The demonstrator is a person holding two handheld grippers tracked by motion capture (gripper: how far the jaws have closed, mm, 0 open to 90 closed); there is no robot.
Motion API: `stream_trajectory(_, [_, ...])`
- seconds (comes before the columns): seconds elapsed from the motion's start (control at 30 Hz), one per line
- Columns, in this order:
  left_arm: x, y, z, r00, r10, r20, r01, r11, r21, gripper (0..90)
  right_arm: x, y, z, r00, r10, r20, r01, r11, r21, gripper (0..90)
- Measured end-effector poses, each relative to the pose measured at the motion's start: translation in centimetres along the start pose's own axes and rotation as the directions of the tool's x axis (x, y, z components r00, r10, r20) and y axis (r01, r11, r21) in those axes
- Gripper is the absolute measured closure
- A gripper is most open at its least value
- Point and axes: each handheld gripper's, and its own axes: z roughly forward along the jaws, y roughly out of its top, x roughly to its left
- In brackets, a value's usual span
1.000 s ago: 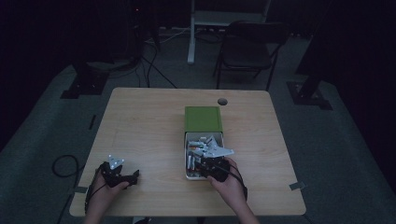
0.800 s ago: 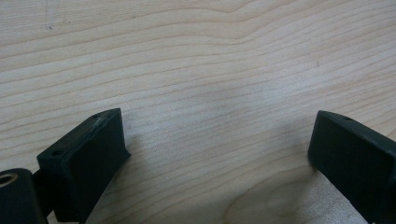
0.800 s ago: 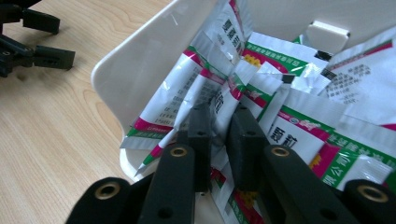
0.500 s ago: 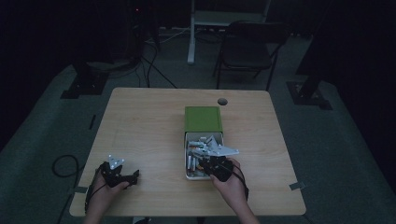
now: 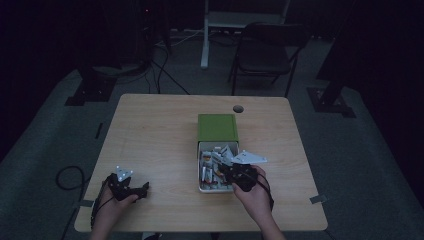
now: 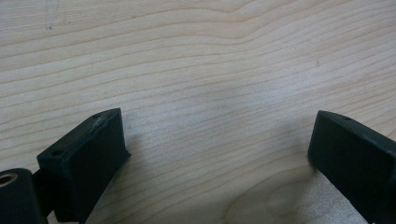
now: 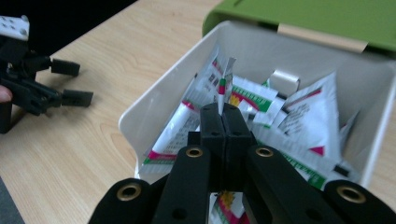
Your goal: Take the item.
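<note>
Right gripper (image 7: 223, 114) pinching one sachet (image 7: 222, 88) edge-on above white box (image 7: 154, 100), near table's (image 5: 160, 130) front edge; jaws just closing. Extraction begun, placement pending. Left gripper (image 6: 215, 140) spread, idle at front-left corner.

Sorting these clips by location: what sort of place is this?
Probably a dim lab or studio: a light wooden table on grey carpet, a black folding chair, floor cables and black stand bases.

Dim high view, bright gripper views
</note>
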Motion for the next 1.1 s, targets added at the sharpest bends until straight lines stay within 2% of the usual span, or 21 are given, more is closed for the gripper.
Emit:
stream_trajectory(0.2, [0.0, 0.0, 0.0, 1.0000, 0.000, 0.000, 0.000, 1.0000, 0.000, 4.7, -0.3, 0.7, -1.0, 0.9999, -0.008, 0.006, 0.008, 1.000, -0.023, 90.0])
stream_trajectory(0.27, [0.0, 0.0, 0.0, 1.0000, 0.000, 0.001, 0.000, 1.0000, 0.001, 4.7, -0.7, 1.1, -1.7, 1.0000, 0.006, -0.003, -0.006, 0.999, -0.046, 90.0])
stream_trajectory(0.67, [0.0, 0.0, 0.0, 1.0000, 0.001, 0.001, -0.001, 1.0000, 0.001, 4.8, -2.3, 2.2, -4.1, 0.9993, 0.036, 0.009, -0.034, 0.992, -0.120, 90.0])
stream_trajectory(0.97, [0.0, 0.0, 0.0, 1.0000, 0.000, 0.001, 0.000, 1.0000, 0.002, 4.7, -4.1, 2.5, -6.1, 0.9964, 0.068, 0.051, -0.059, 0.986, -0.158, 90.0])
stream_trajectory(1.1, [0.0, 0.0, 0.0, 1.0000, 0.000, 0.001, 0.000, 1.0000, 0.002, 4.7, -5.5, 2.4, -7.4, 0.9919, 0.102, 0.075, -0.087, 0.979, -0.182, 90.0])
